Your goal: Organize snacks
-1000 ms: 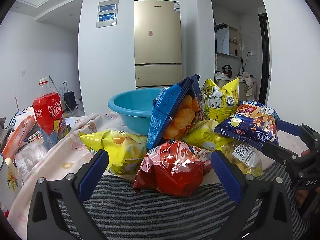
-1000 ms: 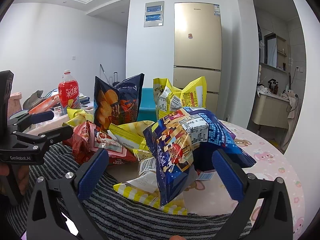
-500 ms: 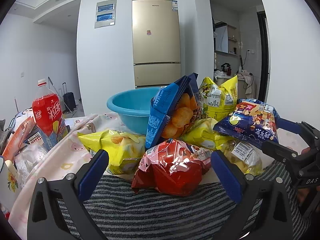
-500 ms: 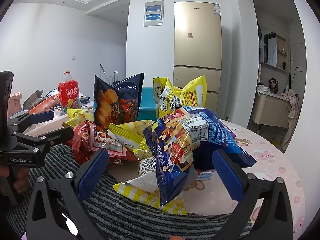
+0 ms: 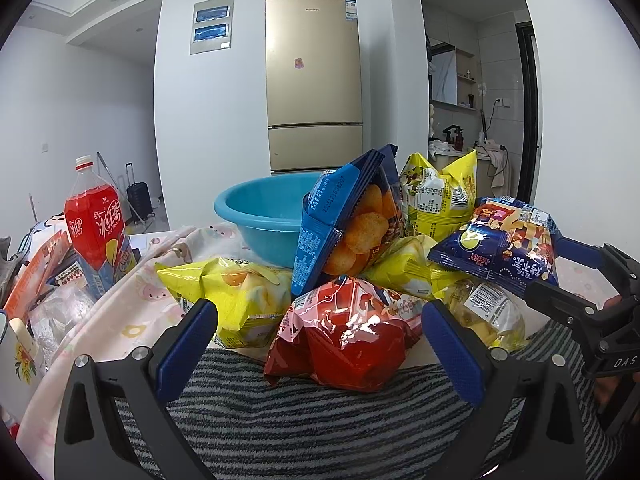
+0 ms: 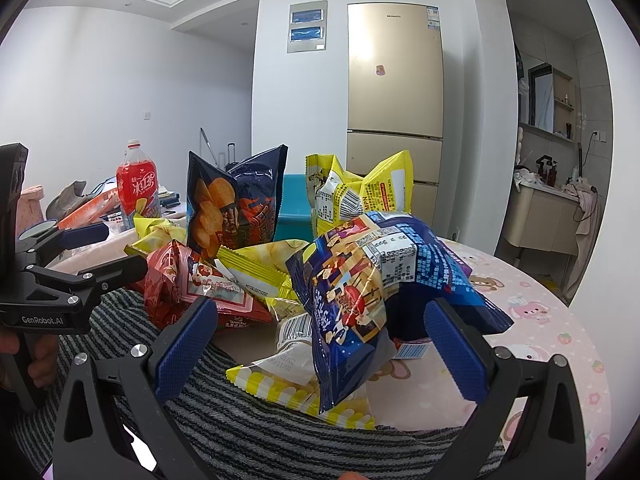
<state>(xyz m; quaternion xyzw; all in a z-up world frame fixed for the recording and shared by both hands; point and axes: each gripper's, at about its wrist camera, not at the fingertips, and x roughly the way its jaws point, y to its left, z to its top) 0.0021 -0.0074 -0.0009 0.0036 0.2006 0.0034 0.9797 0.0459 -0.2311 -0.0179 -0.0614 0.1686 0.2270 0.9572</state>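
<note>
A pile of snack bags lies on the table. A red bag (image 5: 344,340) sits nearest my left gripper (image 5: 318,344), which is open and empty just in front of it. Behind stand a blue chip bag (image 5: 344,224), yellow bags (image 5: 232,292) (image 5: 440,196) and a dark blue bag (image 5: 500,244). A blue basin (image 5: 260,212) stands at the back. My right gripper (image 6: 316,344) is open and empty, with the dark blue bag (image 6: 360,288) between its fingers' line of sight. The red bag (image 6: 192,284) lies to its left.
A red drink bottle (image 5: 96,224) and clutter stand at the left. A grey striped cloth (image 5: 320,420) covers the table's near edge, a pink patterned cloth (image 6: 540,320) the rest. A fridge (image 5: 314,84) stands behind. Each gripper shows in the other's view (image 5: 592,304) (image 6: 60,280).
Almost nothing has changed. The left view has shifted very slightly; both grippers stay open and the bags have not moved.
</note>
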